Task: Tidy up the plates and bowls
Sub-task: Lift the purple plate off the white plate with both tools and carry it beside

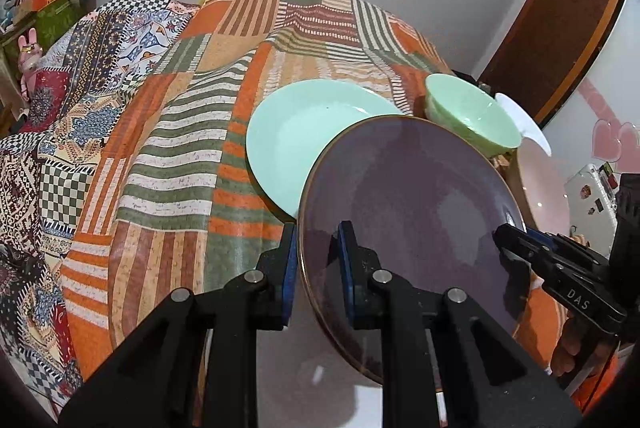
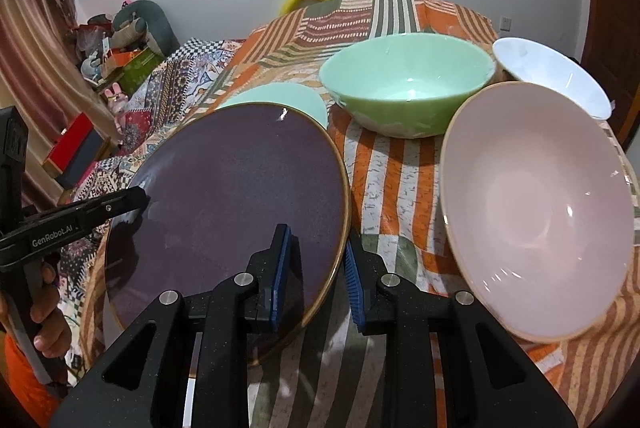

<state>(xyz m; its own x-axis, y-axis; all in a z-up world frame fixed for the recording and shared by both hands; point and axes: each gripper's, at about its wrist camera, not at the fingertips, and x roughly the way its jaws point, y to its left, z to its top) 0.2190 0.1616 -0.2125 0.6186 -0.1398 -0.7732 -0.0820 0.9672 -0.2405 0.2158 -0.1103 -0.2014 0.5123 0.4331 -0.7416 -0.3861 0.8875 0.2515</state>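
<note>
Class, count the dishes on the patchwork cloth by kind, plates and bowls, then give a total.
Plates: 2, purple plate and mint plate.
Bowls: 3, green bowl, white bowl and pink bowl.
Total: 5 dishes.

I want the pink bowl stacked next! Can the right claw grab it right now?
Probably not yet. The right claw is shut on the rim of the purple plate, so it is busy. The pink bowl sits close beside it with nothing between, so once the plate is let go it looks easy to reach.
</note>
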